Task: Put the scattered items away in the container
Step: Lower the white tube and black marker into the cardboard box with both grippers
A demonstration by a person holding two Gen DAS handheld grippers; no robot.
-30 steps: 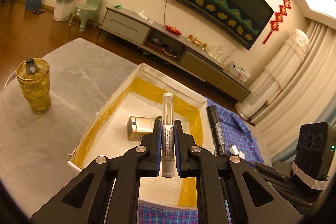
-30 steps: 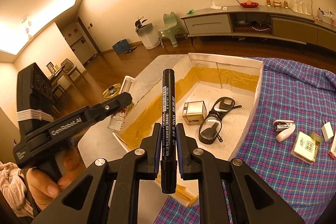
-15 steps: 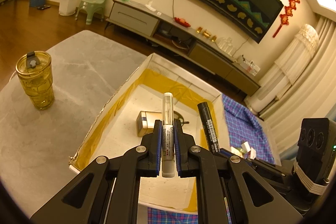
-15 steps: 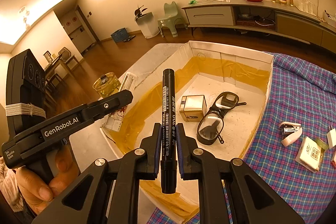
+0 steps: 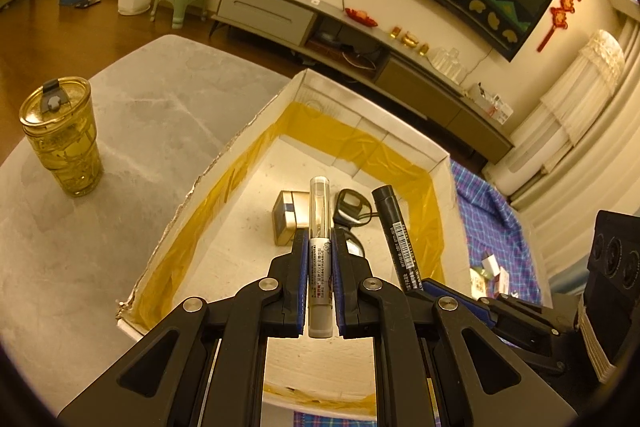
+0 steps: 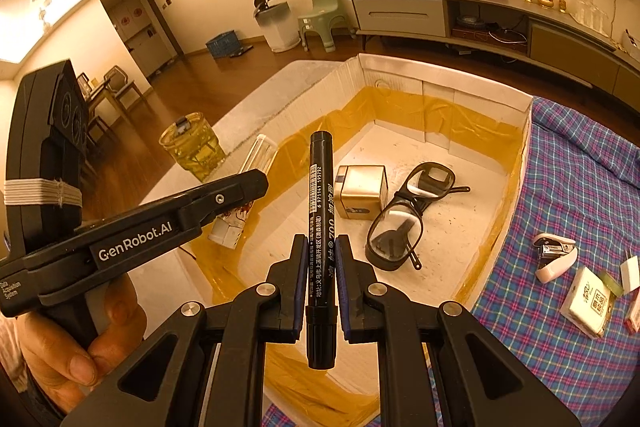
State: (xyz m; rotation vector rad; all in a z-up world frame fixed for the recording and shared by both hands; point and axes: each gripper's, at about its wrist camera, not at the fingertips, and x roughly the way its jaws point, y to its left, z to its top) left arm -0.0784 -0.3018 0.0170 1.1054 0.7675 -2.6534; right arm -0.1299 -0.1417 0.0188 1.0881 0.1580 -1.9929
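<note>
The container (image 5: pixel 224 195), a white box lined with yellow tape, lies directly ahead of and below both grippers. In the left wrist view the left gripper (image 5: pixel 320 267) is clamped on a clear-capped tube (image 5: pixel 320 223), whose long axis runs forward along the fingers and points toward the far wall of the box. Beneath its tip lie a small gold box (image 5: pixel 285 223) and glasses (image 5: pixel 352 207) on the box floor. Just right of it the black marker (image 5: pixel 396 231) leans in from the right gripper. A yellow tumbler (image 5: pixel 60 143) stands on the table (image 5: pixel 120 99), well left of the box.

In the right wrist view the right gripper (image 6: pixel 320 279) is closed around the black marker (image 6: pixel 319 219), also aligned with its fingers, hanging over the near left part of the box (image 6: pixel 440 83). The left gripper (image 6: pixel 224 195) sits to its left over the left wall, so the two look about equally placed to release; letting go should drop each item inside. A stapler (image 6: pixel 554 259) and small packets (image 6: pixel 588 301) wait on the checked cloth (image 6: pixel 568 187) to the right.
</note>
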